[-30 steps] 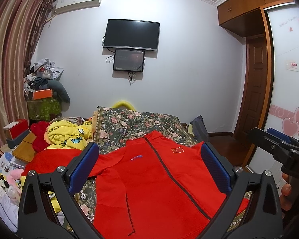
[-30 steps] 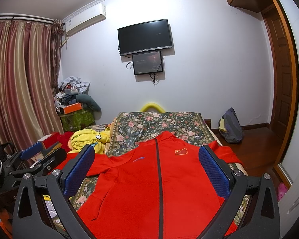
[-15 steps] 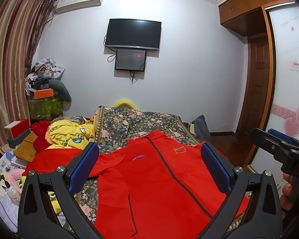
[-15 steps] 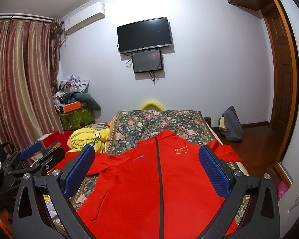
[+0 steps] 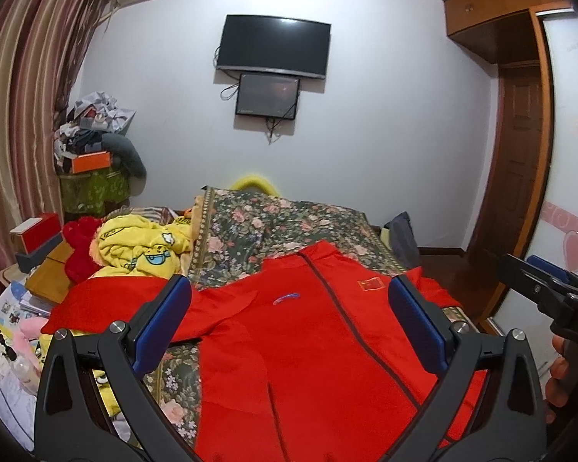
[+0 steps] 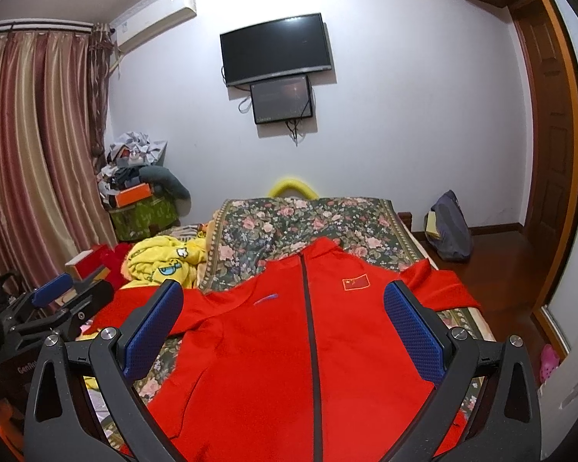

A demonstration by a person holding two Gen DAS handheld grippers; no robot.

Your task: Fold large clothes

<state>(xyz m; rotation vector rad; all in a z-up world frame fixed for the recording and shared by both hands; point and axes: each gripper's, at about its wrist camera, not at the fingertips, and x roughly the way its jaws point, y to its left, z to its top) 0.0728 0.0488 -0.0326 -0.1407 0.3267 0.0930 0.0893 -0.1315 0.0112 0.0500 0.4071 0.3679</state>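
1. Left wrist view: the left claw (image 5: 289, 319) stands wide apart and holds nothing, above the red jacket (image 5: 308, 346).
2. The red jacket lies flat, zipped, on the floral bed (image 5: 289, 223), collar toward 12 o'clock, one sleeve reaching to 9 o'clock.
3. The right claw (image 5: 547, 281) shows at 3 o'clock.
4. Right wrist view: the right claw (image 6: 285, 315) is spread wide and empty over the red jacket (image 6: 308, 346); the left claw (image 6: 65, 296) sits at 9 o'clock.
5. A yellow blanket (image 6: 162, 261) lies at 10 o'clock.
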